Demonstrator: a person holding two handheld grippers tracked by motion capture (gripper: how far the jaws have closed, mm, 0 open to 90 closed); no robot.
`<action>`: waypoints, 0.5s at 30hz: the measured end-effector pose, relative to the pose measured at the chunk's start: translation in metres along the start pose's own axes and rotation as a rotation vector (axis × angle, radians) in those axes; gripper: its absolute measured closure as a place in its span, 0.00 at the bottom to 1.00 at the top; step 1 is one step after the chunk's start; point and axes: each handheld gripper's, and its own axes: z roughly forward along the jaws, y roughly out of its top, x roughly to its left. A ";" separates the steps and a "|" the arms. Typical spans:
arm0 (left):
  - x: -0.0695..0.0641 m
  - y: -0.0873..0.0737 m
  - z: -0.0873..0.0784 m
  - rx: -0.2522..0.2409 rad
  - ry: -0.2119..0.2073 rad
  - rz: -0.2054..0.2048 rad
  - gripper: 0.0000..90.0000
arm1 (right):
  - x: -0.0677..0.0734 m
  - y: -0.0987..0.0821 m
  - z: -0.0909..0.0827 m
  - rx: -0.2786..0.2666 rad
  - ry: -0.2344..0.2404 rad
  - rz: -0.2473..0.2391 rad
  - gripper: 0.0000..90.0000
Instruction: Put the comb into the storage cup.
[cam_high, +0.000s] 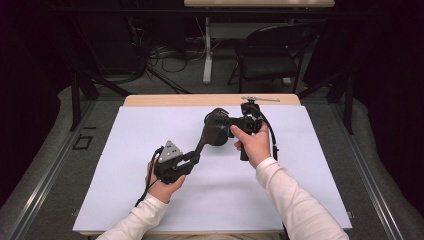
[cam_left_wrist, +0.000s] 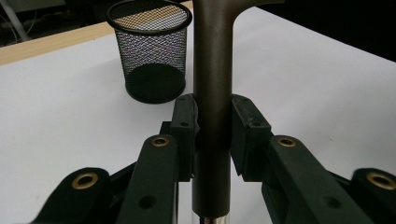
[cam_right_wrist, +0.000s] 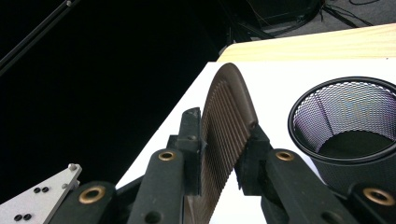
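The left gripper (cam_high: 192, 159) clamps the handle (cam_left_wrist: 212, 93) of a mesh skimmer (cam_right_wrist: 227, 140) while the right gripper (cam_high: 231, 122) clenches its head at table centre, steadying both ends for transfer toward the nearby mesh cup (cam_left_wrist: 150, 51).

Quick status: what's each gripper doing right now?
Left gripper: shut on the strainer's handle.
Right gripper: shut on the strainer's mesh head.

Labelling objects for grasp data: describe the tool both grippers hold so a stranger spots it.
On the white table, beside the black mesh cup, it spans the left gripper and right gripper. It is a dark skimmer: smooth round handle, ending in a curved, finely slotted head.
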 end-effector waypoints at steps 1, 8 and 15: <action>0.000 0.000 0.000 0.000 0.000 0.001 0.81 | 0.000 0.000 0.000 -0.001 0.000 0.000 0.85; -0.001 0.000 0.000 0.003 0.000 0.003 0.81 | -0.001 0.001 -0.001 -0.014 0.006 0.011 0.86; -0.001 -0.001 0.001 0.003 -0.004 0.004 0.81 | -0.003 0.002 -0.003 -0.015 0.008 0.023 0.89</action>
